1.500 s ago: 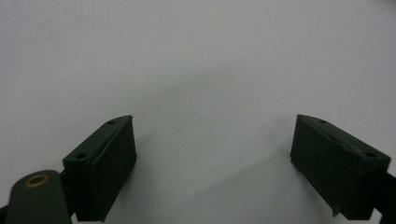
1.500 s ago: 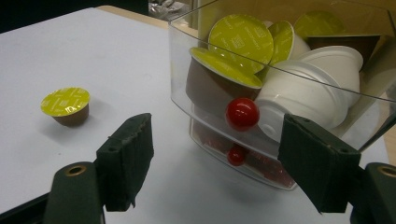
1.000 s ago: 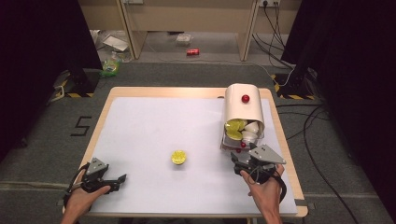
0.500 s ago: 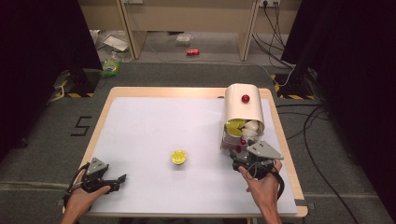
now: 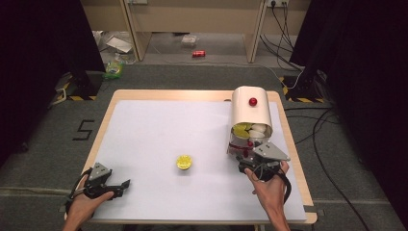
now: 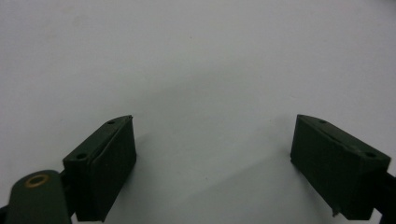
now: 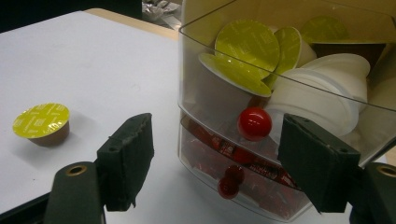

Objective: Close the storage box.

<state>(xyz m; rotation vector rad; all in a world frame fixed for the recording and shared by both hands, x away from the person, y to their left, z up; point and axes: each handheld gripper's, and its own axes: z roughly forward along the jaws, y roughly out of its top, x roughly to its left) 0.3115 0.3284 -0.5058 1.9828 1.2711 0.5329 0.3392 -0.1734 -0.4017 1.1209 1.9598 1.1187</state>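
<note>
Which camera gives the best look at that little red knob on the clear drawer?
The right gripper view: the red knob sits large and sharp between the right tool's open jaws. In the high view it is a tiny red speck. The left gripper view faces bare table.

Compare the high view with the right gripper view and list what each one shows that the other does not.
High view alone: the left gripper low on the table, the dispenser's cream lid, the floor beyond.

Right gripper view alone: the drawer's red knob between the open jaws of the right gripper, red sachets in the lower drawer.

Both: the loose yellow-lidded capsule, the capsules in the drawer.
</note>
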